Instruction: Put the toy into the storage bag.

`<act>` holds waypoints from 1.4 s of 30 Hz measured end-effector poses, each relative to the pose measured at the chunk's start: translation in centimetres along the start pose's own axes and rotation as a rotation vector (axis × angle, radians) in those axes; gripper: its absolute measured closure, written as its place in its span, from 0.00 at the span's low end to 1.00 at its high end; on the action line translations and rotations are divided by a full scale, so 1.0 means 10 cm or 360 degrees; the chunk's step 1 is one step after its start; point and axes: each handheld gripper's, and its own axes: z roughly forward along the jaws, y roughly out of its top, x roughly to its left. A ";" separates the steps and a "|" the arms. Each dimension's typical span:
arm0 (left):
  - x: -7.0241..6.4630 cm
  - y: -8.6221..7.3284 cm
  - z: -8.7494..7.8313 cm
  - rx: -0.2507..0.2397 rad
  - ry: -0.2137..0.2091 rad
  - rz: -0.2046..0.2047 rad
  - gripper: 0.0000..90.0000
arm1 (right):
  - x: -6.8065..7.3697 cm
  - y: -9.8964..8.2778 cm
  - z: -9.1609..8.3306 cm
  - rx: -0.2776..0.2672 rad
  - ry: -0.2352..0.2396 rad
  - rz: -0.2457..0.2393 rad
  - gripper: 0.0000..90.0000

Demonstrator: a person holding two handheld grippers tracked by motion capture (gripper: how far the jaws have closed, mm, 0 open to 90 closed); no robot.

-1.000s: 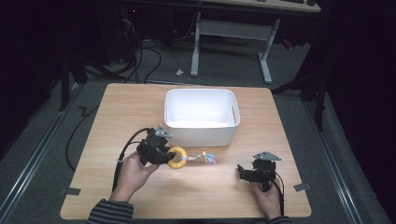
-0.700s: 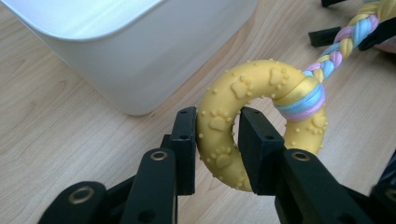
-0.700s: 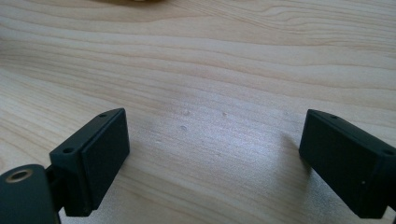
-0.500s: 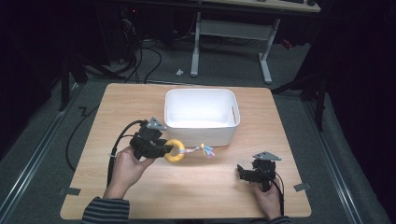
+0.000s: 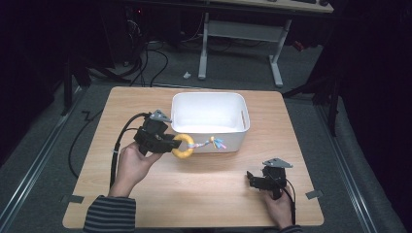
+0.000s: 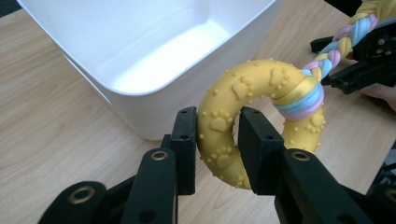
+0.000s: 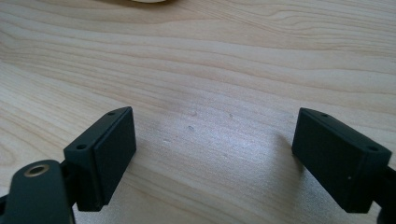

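The left hand-held gripper [image 5: 171,144] squeezes a yellow ring [image 6: 243,121] between its two black jaws. The ring has little paw prints and bumps on it. A braided rope [image 6: 348,32] in pink, blue and yellow is tied to the ring on the side far from the jaws. The ring is held up just in front of the white tub [image 5: 209,119], close to its near wall. The right hand-held gripper [image 5: 255,179] is well apart from the ring, low over the wooden table [image 7: 224,60]. Its jaws are wide apart and hold nothing.
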 end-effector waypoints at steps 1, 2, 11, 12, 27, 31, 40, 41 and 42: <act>0.01 0.02 0.00 0.0001 -0.0006 -0.0007 0.76 | 0.00 0.00 0.00 0.0000 0.0000 0.0000 0.15; 0.01 0.03 0.01 0.0000 -0.0013 -0.0019 0.76 | 0.00 0.00 0.00 -0.0001 -0.0001 0.0000 0.15; 0.10 0.24 0.03 -0.0018 0.0034 -0.0077 0.76 | 0.00 0.00 0.00 -0.0008 0.0009 -0.0015 0.16; 0.10 0.26 0.03 -0.0026 0.0065 -0.0090 0.76 | 0.00 0.00 0.00 -0.0008 0.0009 -0.0015 0.16; 0.17 0.58 0.19 -0.0039 0.0132 -0.0138 0.76 | 0.00 0.00 0.00 -0.0008 0.0008 -0.0014 0.16; 0.18 0.64 0.26 -0.0019 0.0144 -0.0147 0.76 | 0.00 0.00 0.00 -0.0007 0.0008 -0.0012 0.16; 0.25 0.74 0.40 0.0003 0.0157 -0.0174 0.76 | 0.00 -0.01 -0.01 -0.0006 0.0007 -0.0014 0.16; 0.27 0.75 0.41 0.0004 0.0158 -0.0180 0.76 | 0.00 -0.01 -0.01 -0.0006 0.0007 -0.0014 0.16; 0.28 0.75 0.42 0.0007 0.0163 -0.0190 0.76 | 0.00 -0.01 -0.01 -0.0006 0.0008 -0.0013 0.16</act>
